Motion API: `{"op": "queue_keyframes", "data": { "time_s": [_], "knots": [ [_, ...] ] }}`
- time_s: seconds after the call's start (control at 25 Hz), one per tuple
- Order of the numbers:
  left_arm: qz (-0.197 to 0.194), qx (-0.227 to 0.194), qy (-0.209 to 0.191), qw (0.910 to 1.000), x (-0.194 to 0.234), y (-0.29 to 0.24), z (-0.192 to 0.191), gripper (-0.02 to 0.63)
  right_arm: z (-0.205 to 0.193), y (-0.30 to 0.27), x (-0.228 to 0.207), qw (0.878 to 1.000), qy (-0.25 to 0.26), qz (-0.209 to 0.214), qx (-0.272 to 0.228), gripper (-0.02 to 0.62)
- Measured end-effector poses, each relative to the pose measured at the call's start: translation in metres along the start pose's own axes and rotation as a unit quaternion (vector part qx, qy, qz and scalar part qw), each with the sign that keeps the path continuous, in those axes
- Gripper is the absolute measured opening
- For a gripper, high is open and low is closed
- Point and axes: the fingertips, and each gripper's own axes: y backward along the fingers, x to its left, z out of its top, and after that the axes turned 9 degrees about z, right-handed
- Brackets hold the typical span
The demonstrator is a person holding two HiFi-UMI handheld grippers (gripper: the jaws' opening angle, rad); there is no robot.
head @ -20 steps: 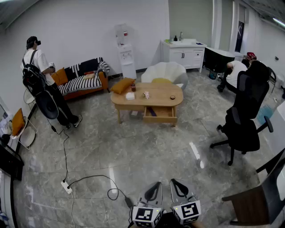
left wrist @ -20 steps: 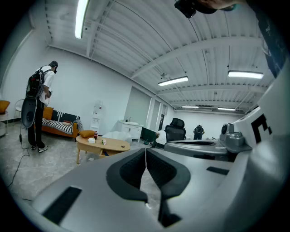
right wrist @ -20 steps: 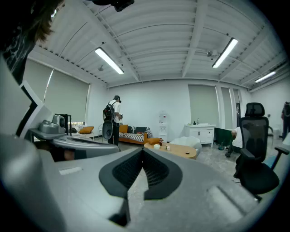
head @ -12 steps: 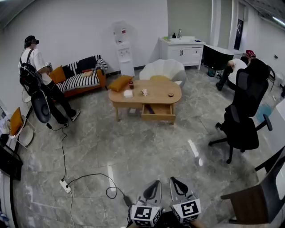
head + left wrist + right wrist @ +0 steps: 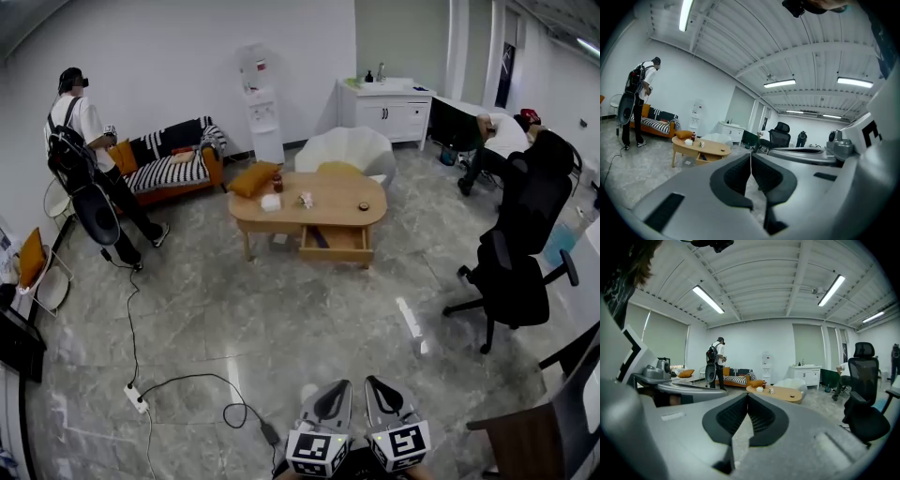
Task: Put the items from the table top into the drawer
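I get a bright, evenly lit room. The light comes from the ceiling tubes, which burn out to plain white in both gripper views. The glossy floor throws back pale streaks of glare, and the shadow under the worktop is soft. Every view bows hard towards dark corners. The left tongs and right tongs look soft up close.

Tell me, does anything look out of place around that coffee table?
The coffee table has its drawer standing open with something dark inside, and an orange cushion sits at its far left end. Nothing looks spilled or broken.
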Motion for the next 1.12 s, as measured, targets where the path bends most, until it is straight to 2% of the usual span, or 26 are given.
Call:
{"op": "queue_keyframes", "data": {
  "time_s": [0.28, 0.6, 0.88, 1.12],
  "knots": [
    [0.018, -0.001, -0.015, 0.9997, 0.036, -0.051, 0.019, 0.015, 0.017, -0.056, -0.027, 1.000, -0.003, 0.003, -0.020, 0.003],
    [0.000, -0.027, -0.011, 0.9996, 0.087, -0.118, 0.066, 0.015, 0.044, -0.143, -0.056, 0.999, 0.008, 0.001, -0.032, 0.003],
    [-0.013, -0.060, -0.012, 0.9980, 0.134, -0.167, 0.112, 0.015, 0.067, -0.208, -0.083, 0.999, 0.007, -0.031, -0.030, 0.003],
    [-0.026, -0.055, -0.017, 0.9980, 0.161, -0.196, 0.127, 0.015, 0.083, -0.252, -0.087, 0.999, 0.008, -0.032, -0.030, 0.003]
  ]
}}
